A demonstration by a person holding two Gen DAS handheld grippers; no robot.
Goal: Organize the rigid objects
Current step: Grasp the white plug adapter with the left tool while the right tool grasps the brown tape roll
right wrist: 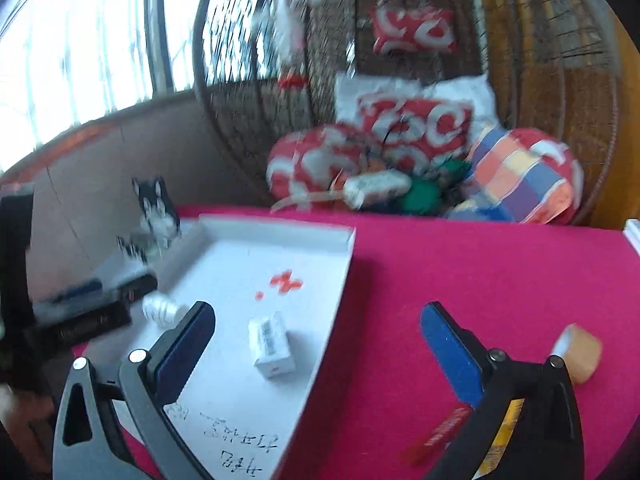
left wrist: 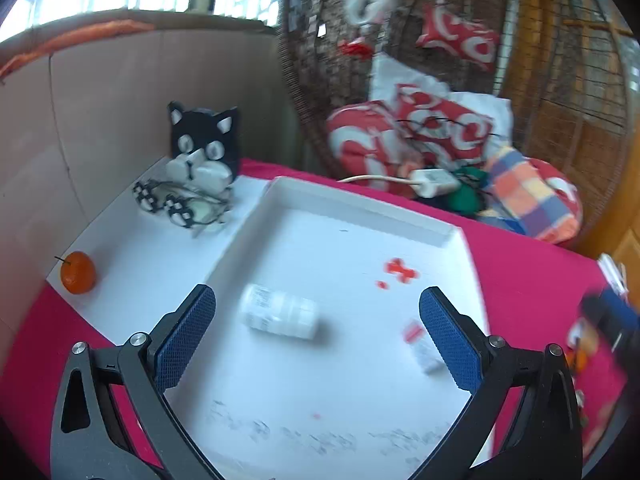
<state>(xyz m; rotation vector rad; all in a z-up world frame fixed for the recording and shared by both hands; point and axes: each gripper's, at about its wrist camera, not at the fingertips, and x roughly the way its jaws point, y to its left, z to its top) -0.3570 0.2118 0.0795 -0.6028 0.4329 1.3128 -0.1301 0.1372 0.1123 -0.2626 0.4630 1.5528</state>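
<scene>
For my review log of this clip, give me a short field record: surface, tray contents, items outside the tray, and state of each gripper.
surface: red tablecloth
tray: shallow white tray with a red cross mark
tray contents: white bottle lying on its side; small white box
outside tray, left: orange fruit, glasses, black-and-white cat figure
outside tray, right: tan roll, red packet
left gripper: open, holding nothing
right gripper: open, holding nothing
</scene>
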